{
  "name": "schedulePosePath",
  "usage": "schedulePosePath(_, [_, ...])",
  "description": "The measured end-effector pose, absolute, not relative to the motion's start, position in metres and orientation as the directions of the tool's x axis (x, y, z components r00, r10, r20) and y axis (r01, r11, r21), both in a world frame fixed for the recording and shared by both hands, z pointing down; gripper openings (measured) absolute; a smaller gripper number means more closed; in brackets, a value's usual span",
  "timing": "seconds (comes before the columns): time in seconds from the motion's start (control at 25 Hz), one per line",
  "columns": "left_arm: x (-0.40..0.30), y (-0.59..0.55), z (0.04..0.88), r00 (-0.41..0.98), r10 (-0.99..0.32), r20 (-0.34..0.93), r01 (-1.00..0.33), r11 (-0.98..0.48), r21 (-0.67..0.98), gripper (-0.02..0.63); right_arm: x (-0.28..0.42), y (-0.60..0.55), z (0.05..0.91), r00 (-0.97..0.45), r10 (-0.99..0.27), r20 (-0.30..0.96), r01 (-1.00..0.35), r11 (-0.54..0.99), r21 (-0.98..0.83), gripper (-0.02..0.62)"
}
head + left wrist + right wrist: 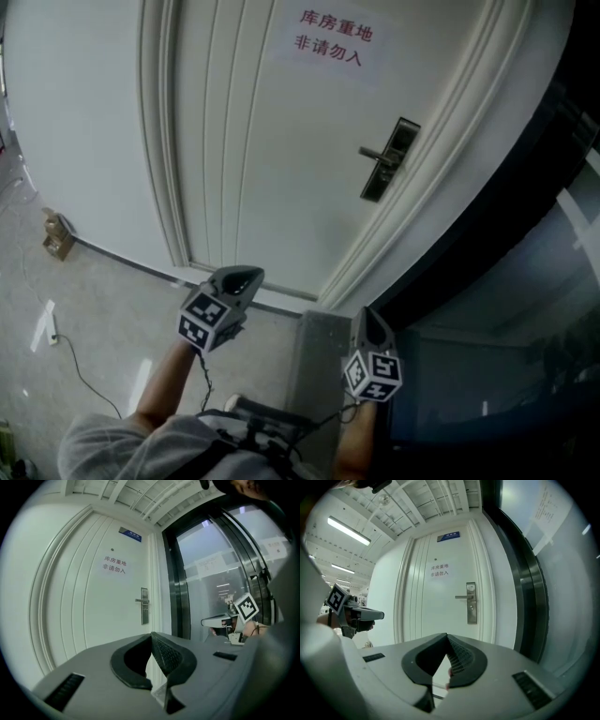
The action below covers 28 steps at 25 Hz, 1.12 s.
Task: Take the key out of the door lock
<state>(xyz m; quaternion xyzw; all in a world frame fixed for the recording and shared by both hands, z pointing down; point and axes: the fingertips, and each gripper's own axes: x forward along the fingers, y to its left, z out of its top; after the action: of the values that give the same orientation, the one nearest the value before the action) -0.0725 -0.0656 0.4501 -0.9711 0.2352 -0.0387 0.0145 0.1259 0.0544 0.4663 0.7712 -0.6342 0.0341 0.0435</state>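
A white door [253, 141] bears a dark lock plate [389, 161] with a lever handle [372, 153] pointing left. In the right gripper view the lock plate [471, 603] shows a small knob-like spot below the handle; the key is too small to make out. My left gripper [251, 274] is held low, well short of the door, with its jaws shut and nothing between them [151, 634]. My right gripper [367, 314] is lower right, also far from the lock, its jaws shut and empty [446, 635].
A paper sign [333, 39] with red characters hangs on the door. A dark metal and glass frame [525, 216] runs along the door's right side. On the floor at the left lie a small cardboard box [58, 234] and a thin cable [84, 375].
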Motion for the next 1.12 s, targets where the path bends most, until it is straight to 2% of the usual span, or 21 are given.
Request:
schedulePosePath(0.6, [-0.056,-0.123,0.457,0.901,-0.426,0.082,-0.424,-0.905,-0.036,-0.008,0.138,0.002,0.471,0.236,-0.963,0.132,-0.972,-0.235,0.029,0.012])
schedulePosePath(1.12, [-0.013,-0.175,0.458,0.888,-0.451,0.094,-0.450,-0.892,-0.026,-0.006,0.191,-0.051,0.469,0.232,-0.964,0.128,-0.973,-0.231,0.027,0.012])
